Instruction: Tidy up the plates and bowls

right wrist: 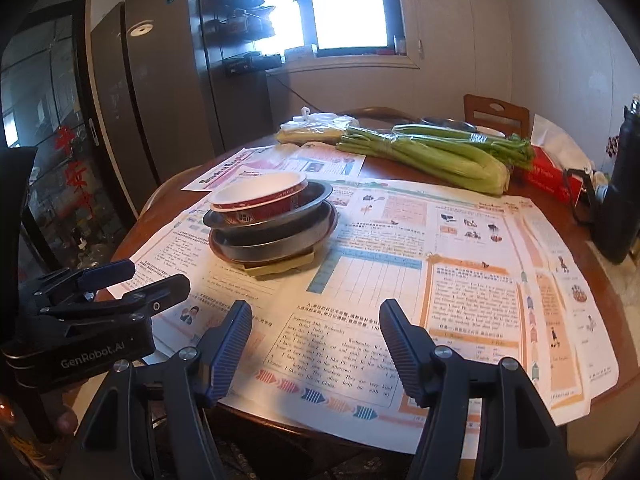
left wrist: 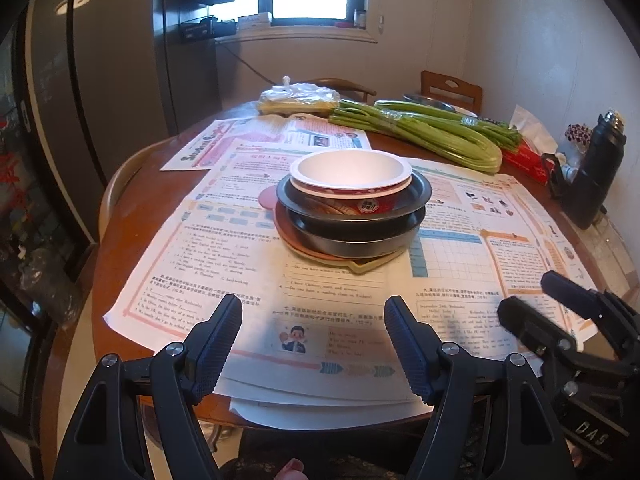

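Note:
A stack of dishes stands on the newspaper-covered round table (left wrist: pixel 132 248). On top is a white paper bowl with a red printed side (left wrist: pixel 350 178), (right wrist: pixel 259 197). Under it are two dark metal bowls (left wrist: pixel 356 224), (right wrist: pixel 272 236), then a brown plate (left wrist: pixel 288 236) and a beige plate (right wrist: pixel 280 266) at the bottom. My left gripper (left wrist: pixel 313 316) is open and empty at the near table edge, in front of the stack. My right gripper (right wrist: pixel 316 320) is open and empty, to the right of the left one. Each gripper shows in the other's view: the left (right wrist: pixel 134 280), the right (left wrist: pixel 528 296).
Green celery (left wrist: pixel 432 132), (right wrist: pixel 432 152) and a plastic bag of food (left wrist: pixel 298 98) lie at the far side. A dark flask (left wrist: pixel 596 168) and a red tissue box (right wrist: pixel 548 174) stand at the right. Chairs (left wrist: pixel 452 90) and a fridge (left wrist: pixel 80 100) surround the table.

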Available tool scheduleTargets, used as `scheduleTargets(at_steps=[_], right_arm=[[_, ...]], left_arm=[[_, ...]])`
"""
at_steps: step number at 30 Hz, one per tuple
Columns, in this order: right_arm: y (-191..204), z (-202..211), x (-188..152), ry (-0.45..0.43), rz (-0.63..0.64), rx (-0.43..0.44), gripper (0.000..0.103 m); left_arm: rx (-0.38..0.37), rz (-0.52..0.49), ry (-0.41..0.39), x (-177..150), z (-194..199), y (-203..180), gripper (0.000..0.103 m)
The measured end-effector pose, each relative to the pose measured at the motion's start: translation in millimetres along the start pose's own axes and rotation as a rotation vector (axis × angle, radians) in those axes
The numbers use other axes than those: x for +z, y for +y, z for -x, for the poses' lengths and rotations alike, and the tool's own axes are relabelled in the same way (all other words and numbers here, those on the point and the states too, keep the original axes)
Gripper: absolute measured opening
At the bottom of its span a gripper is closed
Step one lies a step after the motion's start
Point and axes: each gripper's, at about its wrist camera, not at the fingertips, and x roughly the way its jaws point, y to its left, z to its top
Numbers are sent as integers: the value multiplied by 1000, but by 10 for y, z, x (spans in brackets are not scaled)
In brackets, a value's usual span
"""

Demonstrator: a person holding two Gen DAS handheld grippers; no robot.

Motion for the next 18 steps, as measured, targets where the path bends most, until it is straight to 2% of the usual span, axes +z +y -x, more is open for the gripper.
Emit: scheduleTargets(at_steps=[18], right_arm=[[69, -29, -11, 23, 5, -5, 66]], left_arm=[[-4, 1, 13, -40, -19, 20, 75]])
